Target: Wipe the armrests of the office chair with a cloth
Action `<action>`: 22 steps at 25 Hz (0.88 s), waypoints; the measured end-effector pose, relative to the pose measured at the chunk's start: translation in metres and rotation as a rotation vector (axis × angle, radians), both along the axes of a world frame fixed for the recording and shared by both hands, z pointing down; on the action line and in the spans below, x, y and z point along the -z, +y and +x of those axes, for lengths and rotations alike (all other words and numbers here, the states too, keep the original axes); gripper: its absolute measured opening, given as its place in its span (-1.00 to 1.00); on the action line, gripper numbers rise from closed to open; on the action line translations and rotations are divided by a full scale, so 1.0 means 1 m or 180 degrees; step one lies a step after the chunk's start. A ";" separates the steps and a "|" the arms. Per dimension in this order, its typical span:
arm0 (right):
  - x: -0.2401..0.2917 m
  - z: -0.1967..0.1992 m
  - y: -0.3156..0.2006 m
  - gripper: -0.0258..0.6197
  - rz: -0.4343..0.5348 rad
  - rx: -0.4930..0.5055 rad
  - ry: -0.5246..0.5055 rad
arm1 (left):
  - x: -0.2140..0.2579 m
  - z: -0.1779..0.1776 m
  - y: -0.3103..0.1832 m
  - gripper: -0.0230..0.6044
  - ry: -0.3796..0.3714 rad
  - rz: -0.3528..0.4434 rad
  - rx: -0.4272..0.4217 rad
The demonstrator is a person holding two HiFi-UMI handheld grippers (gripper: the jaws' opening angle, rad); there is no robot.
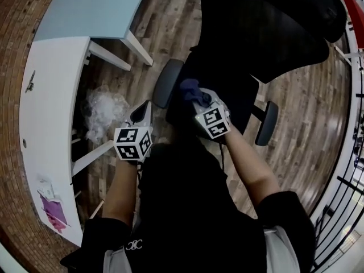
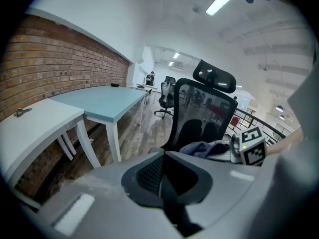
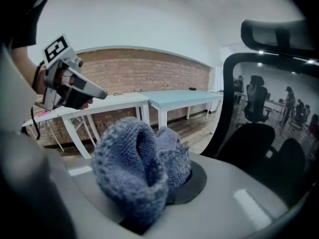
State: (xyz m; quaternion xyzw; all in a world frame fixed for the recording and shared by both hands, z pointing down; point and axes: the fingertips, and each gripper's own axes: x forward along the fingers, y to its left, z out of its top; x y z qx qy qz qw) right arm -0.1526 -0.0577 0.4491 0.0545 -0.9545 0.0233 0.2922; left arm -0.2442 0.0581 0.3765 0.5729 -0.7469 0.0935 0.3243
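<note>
Right gripper view showed the right tool (image 1: 198, 99) clenched on the bunched cloth (image 3: 142, 168), which looked soft, light and limp, best pinched at a fold. An armrest (image 1: 162, 84) lay just left of it. The left tool (image 2: 167, 183) was clenched and empty.

A blue cloth (image 1: 189, 87) is bunched at the right gripper's (image 1: 196, 95) fingers, over the black office chair (image 1: 267, 33). A grey armrest (image 1: 161, 84) lies just left of those fingers. The left gripper's (image 1: 142, 111) fingers point toward it.

Probably an office: desks (image 2: 99, 101), office chair (image 2: 204, 116), brick wall (image 2: 60, 63).
</note>
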 end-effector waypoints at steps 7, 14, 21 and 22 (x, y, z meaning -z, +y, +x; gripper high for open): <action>-0.073 -0.059 -0.053 -0.79 -0.0028 0.0100 0.0453 | -0.041 -0.028 0.013 -0.91 0.0127 -0.0179 0.0185; -0.128 -0.090 -0.090 -0.79 0.0030 -0.0053 0.0870 | -0.068 -0.038 0.014 -0.91 0.0205 -0.0252 0.0030; -0.142 -0.102 -0.091 -0.79 -0.0049 -0.0205 0.0972 | -0.084 -0.049 0.015 -0.91 0.0339 -0.0313 -0.0072; -0.142 -0.103 -0.088 -0.79 0.0007 -0.0174 0.0998 | -0.084 -0.053 0.013 -0.91 0.0335 -0.0311 -0.0085</action>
